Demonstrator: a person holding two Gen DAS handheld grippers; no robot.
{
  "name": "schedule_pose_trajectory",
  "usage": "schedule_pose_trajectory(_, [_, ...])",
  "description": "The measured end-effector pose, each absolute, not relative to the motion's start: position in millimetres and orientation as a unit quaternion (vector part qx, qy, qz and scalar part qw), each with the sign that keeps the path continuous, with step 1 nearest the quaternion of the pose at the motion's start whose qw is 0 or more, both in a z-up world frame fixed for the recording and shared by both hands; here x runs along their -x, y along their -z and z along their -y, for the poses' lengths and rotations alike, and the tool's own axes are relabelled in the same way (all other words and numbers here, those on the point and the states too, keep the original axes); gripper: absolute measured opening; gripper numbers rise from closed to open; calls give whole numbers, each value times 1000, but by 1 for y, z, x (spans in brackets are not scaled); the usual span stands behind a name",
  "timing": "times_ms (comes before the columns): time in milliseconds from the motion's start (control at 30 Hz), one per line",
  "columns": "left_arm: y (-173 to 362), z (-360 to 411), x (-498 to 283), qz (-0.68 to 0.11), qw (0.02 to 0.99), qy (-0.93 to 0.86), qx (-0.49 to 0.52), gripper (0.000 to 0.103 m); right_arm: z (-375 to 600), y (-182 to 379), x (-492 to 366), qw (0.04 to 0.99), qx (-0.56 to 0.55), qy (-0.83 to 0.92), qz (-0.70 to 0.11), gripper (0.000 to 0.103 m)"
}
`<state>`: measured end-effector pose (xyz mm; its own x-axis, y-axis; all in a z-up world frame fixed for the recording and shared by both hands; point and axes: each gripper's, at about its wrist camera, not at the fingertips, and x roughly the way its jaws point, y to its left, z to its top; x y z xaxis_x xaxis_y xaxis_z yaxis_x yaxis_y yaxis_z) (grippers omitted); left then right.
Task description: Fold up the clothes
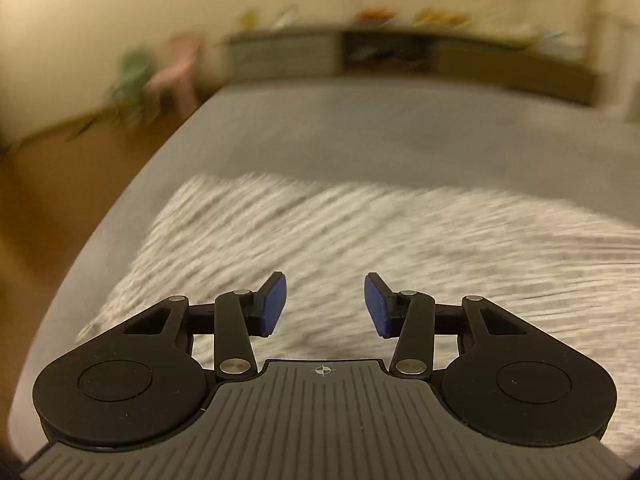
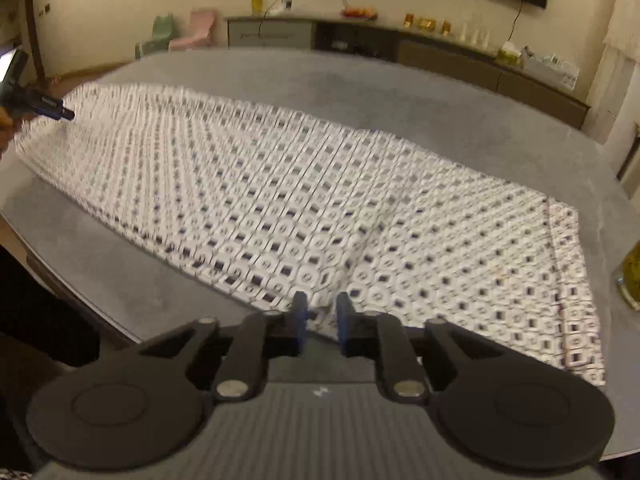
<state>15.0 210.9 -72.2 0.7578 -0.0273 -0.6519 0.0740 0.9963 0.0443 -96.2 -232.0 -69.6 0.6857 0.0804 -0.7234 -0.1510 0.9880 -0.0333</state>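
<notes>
- The patterned garment [image 2: 320, 216], white with small dark squares, lies spread flat on the grey table [image 2: 400, 92], running from about 10 o'clock down to 4 o'clock in the right wrist view
- The right gripper [image 2: 322, 320] sits at 6 o'clock over the garment's near edge; its blue pads [image 2: 301, 316] stand slightly apart, released, and no cloth is pinched between them that can be made out
- The left gripper [image 1: 325, 304] hangs above the same garment [image 1: 360, 240], which fills the middle of its blurred view; its blue pads [image 1: 276, 304] are well apart with nothing between them, so it is released
- In the right wrist view the left gripper [image 2: 40, 104] shows at 9 o'clock, at the garment's far corner, blurred
- A glass of yellowish liquid [image 2: 630, 276] stands on the table at 3 o'clock, just beside the garment's edge
- A low cabinet [image 2: 400, 44] runs along the wall at 12 o'clock, with a green and a pink chair [image 2: 180, 36] at 11 o'clock
</notes>
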Motion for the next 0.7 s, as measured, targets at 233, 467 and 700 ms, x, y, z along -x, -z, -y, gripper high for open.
schedule_pose_trajectory(233, [69,-23,52,-318,871,367,-77,32,283,67,92,920,46,14,-388,44])
schedule_pose_trajectory(467, [88,107,105,-286,803,485,-194,31,284,69,104,921,28,-29,-387,46])
schedule_pose_trajectory(700, [116,148,109,-269,799,471,-260,31,269,87,95,912,32,-54,-405,7])
